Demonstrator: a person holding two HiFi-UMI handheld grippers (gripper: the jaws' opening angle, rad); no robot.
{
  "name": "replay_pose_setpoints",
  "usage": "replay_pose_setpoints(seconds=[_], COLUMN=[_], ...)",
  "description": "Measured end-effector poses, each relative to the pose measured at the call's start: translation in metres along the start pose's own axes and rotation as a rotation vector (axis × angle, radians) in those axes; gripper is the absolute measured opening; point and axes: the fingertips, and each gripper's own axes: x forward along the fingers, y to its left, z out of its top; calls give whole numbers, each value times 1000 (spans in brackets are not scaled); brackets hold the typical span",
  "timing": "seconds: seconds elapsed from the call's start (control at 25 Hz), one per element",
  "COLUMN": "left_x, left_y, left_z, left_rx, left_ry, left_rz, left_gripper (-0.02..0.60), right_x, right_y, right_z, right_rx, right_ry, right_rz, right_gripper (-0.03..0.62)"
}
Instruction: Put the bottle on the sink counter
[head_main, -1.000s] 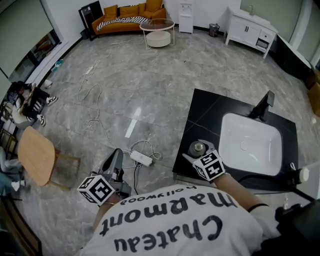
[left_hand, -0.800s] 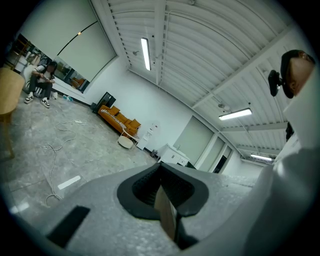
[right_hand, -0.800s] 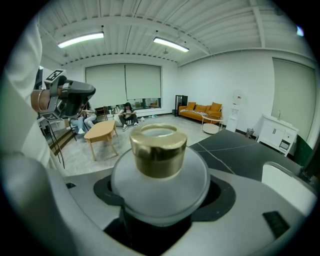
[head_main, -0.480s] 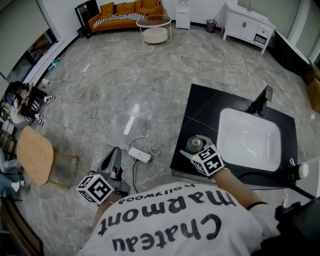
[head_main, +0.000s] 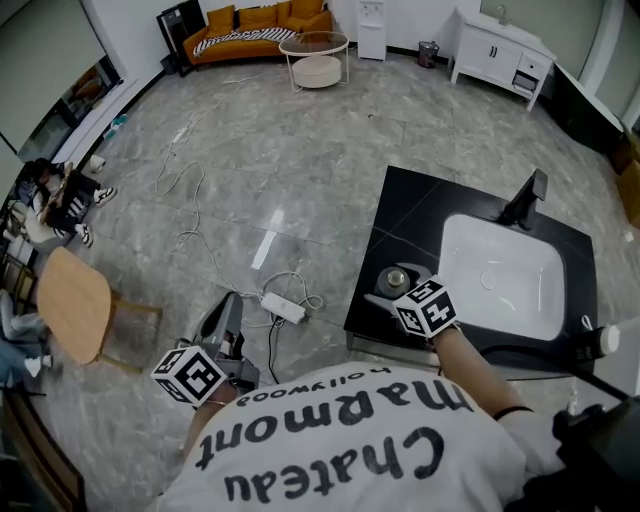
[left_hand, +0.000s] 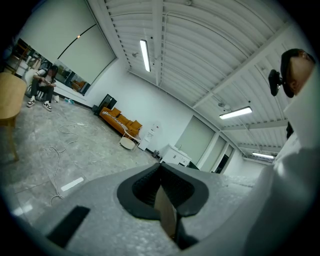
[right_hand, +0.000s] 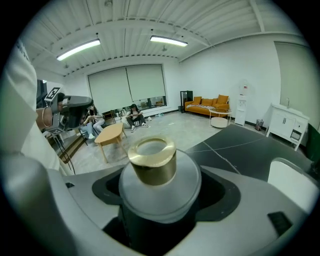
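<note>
The bottle (head_main: 396, 279), frosted grey with a gold cap, is upright between the jaws of my right gripper (head_main: 394, 286). It is over the front left part of the black sink counter (head_main: 400, 215); whether its base touches the counter is hidden. In the right gripper view the bottle's cap (right_hand: 152, 159) fills the middle, with the right gripper (right_hand: 160, 202) shut round its shoulder. My left gripper (head_main: 226, 325) hangs low at the left over the floor, away from the counter. In the left gripper view the left gripper (left_hand: 162, 197) is shut with nothing in it.
A white basin (head_main: 500, 280) and a black faucet (head_main: 526, 203) take up the counter's right side. A power strip (head_main: 283, 309) and cables lie on the floor beside the counter. A wooden chair (head_main: 70, 308) stands at the left. A sofa (head_main: 255, 22) and round table (head_main: 315, 55) are far back.
My right gripper has carried the bottle slightly farther in over the counter's front left part. The left gripper has stayed where it was.
</note>
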Motion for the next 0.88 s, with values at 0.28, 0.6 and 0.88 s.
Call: replay_pose_setpoints(seconds=[0.28,0.6,0.88], left_x=[-17,-54,-110], left_y=[-6,-32,-54], left_z=[3,4,-10], left_rx=[3,167,151], left_ry=[-21,11,39], left_rz=[-2,-32,-87], left_gripper=[15,15,15], right_x=[-25,-92,-178], right_y=[-4,-13,10], right_z=[9,20,32], right_rx=[29,367,453], right_ry=[-14,-113,-311], right_rz=[-9,-48,-142], right_gripper=[347,345,345])
